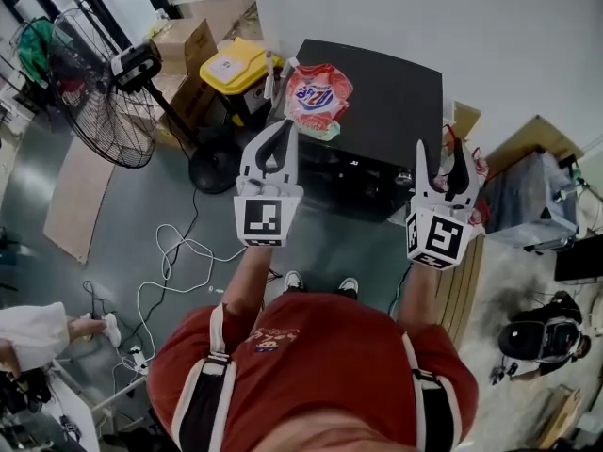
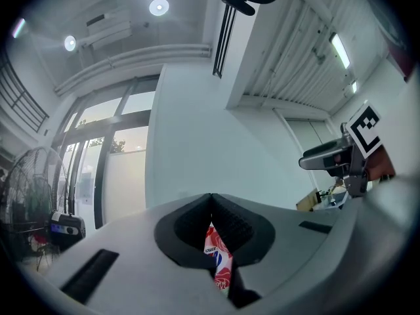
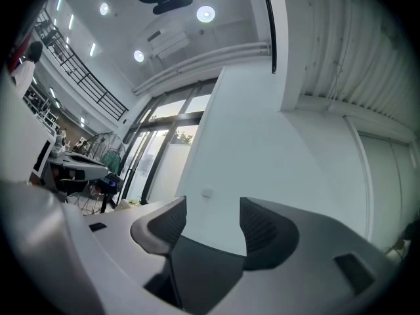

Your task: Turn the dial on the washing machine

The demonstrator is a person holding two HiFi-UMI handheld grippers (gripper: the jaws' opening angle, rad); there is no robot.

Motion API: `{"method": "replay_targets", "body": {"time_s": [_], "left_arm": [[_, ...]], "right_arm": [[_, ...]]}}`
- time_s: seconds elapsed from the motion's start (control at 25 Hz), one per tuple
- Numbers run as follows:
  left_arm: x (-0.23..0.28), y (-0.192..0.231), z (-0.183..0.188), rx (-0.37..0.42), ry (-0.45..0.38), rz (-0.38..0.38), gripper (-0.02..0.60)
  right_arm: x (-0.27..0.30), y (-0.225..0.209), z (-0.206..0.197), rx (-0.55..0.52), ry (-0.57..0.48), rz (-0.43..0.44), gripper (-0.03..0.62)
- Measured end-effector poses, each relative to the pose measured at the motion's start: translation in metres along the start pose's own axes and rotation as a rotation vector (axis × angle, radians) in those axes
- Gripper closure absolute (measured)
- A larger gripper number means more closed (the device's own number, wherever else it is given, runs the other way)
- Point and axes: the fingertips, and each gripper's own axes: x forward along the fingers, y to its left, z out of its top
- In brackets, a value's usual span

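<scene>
Jaws meet on left gripper (image 1: 285, 128), stand apart and empty on right gripper (image 1: 444, 154)

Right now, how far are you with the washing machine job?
Nothing looks done yet. Both claws hang in front of the washing machine, touching nothing: the left claw is closed and empty, the right claw open. I can't make out the dial from here, so reaching and turning it is all left.

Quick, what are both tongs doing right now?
Left tongs: closed, gripping nothing; a bag shows beyond them.
Right tongs: open, empty.
</scene>
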Motion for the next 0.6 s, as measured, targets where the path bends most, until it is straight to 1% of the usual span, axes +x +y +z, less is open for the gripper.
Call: {"method": "replay_targets", "body": {"time_s": [0.08, 0.2, 0.28, 0.44, 0.48, 0.52, 0.6], "left_arm": [[0.001, -0.002, -0.003, -0.004, 0.006, -0.006, 0.571], [0.001, -0.002, -0.005, -0.020, 0.007, -0.006, 0.571], [0.002, -0.001, -0.006, -0.006, 0.009, -0.008, 0.571], [0.002, -0.002, -0.004, 0.006, 0.008, -0.010, 0.571], [0.002, -0.001, -0.004, 0.006, 0.008, -0.009, 0.571], [0.002, -0.001, -0.004, 0.005, 0.008, -0.009, 0.571], [0.002, 0.000, -0.004, -0.001, 0.009, -0.008, 0.571]], "right_arm": [[0.001, 0.001, -0.001, -0.007, -0.001, -0.001, 0.346], [0.001, 0.005, -0.004, -0.012, -0.005, 0.012, 0.398], [0.003, 0.008, -0.006, -0.012, -0.005, 0.021, 0.431], [0.003, 0.013, -0.009, -0.011, -0.005, 0.038, 0.532], [0.003, 0.015, -0.009, -0.010, -0.005, 0.047, 0.569], [0.004, 0.017, -0.009, -0.008, -0.005, 0.057, 0.580], [0.006, 0.020, -0.008, -0.011, -0.006, 0.068, 0.582]]}}
